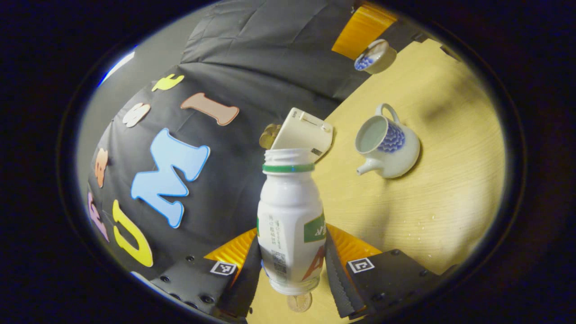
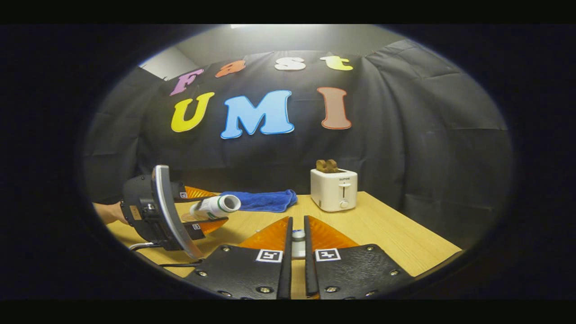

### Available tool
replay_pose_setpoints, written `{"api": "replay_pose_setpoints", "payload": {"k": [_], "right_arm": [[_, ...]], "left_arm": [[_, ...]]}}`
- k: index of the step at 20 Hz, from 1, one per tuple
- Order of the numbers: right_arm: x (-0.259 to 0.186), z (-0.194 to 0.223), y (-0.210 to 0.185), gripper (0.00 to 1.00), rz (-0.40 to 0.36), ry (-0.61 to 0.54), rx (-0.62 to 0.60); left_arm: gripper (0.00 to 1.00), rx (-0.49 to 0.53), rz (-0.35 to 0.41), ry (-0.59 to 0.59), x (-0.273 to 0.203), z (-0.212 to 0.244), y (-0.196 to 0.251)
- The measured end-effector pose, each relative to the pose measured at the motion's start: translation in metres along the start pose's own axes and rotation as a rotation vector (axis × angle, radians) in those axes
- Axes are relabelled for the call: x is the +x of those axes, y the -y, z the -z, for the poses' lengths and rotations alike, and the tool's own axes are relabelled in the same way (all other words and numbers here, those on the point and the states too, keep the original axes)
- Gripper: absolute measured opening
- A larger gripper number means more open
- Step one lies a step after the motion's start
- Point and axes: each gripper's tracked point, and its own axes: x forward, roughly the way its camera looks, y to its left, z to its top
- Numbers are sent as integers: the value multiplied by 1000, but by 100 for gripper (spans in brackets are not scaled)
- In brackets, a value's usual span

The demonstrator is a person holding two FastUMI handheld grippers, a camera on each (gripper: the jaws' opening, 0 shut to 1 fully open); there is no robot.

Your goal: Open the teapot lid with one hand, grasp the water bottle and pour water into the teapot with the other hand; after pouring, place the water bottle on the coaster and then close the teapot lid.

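In the left gripper view my left gripper (image 1: 292, 245) is shut on a white water bottle (image 1: 290, 216) with a green neck ring and no cap. The white and blue teapot (image 1: 388, 145) stands open on the table, off to the right of the bottle's mouth. Its lid (image 1: 375, 56) hangs farther back, under a finger of the right gripper (image 1: 364, 27). In the right gripper view my right gripper (image 2: 298, 223) is shut on the lid's knob (image 2: 298, 243). At the left, the left gripper (image 2: 204, 209) holds the bottle (image 2: 216, 206) almost level, a hand behind it.
A white toaster (image 2: 334, 189) with bread in it stands at the back of the wooden table (image 2: 396, 238), and a blue towel (image 2: 265, 200) lies to its left. A small round disc (image 1: 299, 302) peeks out below the bottle's base. Water drops (image 1: 418, 229) dot the table near the teapot.
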Motion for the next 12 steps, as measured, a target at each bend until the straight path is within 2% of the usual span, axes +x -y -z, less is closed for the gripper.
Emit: {"api": "replay_pose_setpoints", "payload": {"k": [5,7,10,11,12], "right_arm": [[27,0,-15,12,-19,-14,4],[37,4,-19,12,-26,-26,11],[50,9,-26,12,-37,-37,23],[54,9,-28,20,-42,-35,23],[58,10,-28,12,-39,-32,22]], "left_arm": [[81,-183,-58,19,-14,9,-20],[75,-256,-77,26,-21,12,-28],[75,-361,-101,43,-29,16,-39],[74,-396,-114,48,-32,19,-44],[74,-439,-124,47,-34,24,-50]]}}
